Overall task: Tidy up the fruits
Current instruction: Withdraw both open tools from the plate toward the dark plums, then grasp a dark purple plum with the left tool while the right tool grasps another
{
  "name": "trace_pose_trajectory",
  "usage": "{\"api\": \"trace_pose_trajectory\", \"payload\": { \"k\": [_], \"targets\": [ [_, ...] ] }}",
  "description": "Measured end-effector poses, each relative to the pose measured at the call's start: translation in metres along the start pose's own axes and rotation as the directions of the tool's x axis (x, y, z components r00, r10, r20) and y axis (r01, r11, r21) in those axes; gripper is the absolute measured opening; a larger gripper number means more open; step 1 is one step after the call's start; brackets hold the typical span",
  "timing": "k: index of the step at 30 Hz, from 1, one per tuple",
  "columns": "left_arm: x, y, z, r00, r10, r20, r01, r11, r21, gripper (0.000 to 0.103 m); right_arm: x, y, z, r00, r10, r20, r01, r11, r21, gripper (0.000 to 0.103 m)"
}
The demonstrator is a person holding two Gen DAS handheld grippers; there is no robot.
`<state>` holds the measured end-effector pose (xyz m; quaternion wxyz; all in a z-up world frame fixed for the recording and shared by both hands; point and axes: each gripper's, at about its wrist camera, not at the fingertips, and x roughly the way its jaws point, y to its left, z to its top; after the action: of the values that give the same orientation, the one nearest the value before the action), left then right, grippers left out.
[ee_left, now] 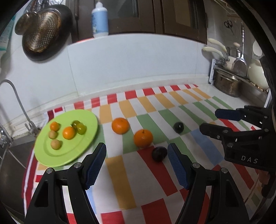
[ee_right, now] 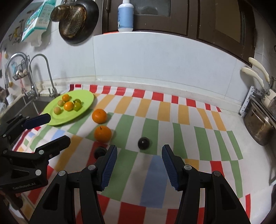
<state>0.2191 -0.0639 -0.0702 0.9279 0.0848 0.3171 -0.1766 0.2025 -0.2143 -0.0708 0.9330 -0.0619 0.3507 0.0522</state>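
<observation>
A green plate (ee_left: 69, 151) (ee_right: 86, 100) at the left of the striped cloth holds several small orange and green fruits. Two oranges (ee_left: 120, 125) (ee_left: 143, 138) lie on the cloth to its right; the right wrist view shows them too (ee_right: 99, 116) (ee_right: 102, 133). One dark plum (ee_left: 159, 153) (ee_right: 100, 151) rests just ahead of my left gripper (ee_left: 136, 146) (ee_right: 57, 128), close to its right finger. That gripper is open and empty. Another dark plum (ee_left: 178, 127) (ee_right: 143, 143) lies just beyond my right gripper (ee_right: 139, 149) (ee_left: 209, 119), which is open with nothing between its pads.
A sink with faucets (ee_right: 38, 72) borders the plate on the left. A metal pot (ee_right: 258, 125) and rack stand at the right edge of the counter. A blue bottle (ee_right: 125, 15) sits on the back ledge, and pans (ee_right: 75, 22) hang on the wall.
</observation>
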Motion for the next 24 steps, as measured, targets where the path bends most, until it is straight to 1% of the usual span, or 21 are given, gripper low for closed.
{"api": "trace_pose_trajectory", "payload": {
  "k": [7,9,18,22,24],
  "targets": [
    [0.024,-0.011,-0.010,0.999,-0.004,-0.055,0.005,1.000,0.029,0.073,0.025,-0.008,-0.003,0.999,0.013,-0.030,-0.015,0.999,-0.052,0.055],
    [0.031,-0.014,-0.011,0.997,-0.016,-0.075,0.018,0.999,0.033,0.073,0.034,-0.010,-0.004,0.999,0.015,-0.042,-0.017,0.998,-0.062,0.055],
    [0.058,-0.024,-0.011,0.989,-0.033,-0.144,0.038,0.999,0.035,0.072,0.069,-0.015,-0.004,0.993,0.060,-0.104,-0.066,0.996,-0.061,0.055],
    [0.064,-0.030,-0.009,0.987,-0.031,-0.159,0.041,0.998,0.057,0.064,0.082,-0.013,-0.001,0.991,0.068,-0.117,-0.076,0.995,-0.064,0.054],
    [0.067,-0.031,-0.008,0.985,-0.033,-0.168,0.042,0.998,0.052,0.061,0.087,-0.013,0.000,0.990,0.075,-0.122,-0.084,0.994,-0.067,0.053]
  ]
}}
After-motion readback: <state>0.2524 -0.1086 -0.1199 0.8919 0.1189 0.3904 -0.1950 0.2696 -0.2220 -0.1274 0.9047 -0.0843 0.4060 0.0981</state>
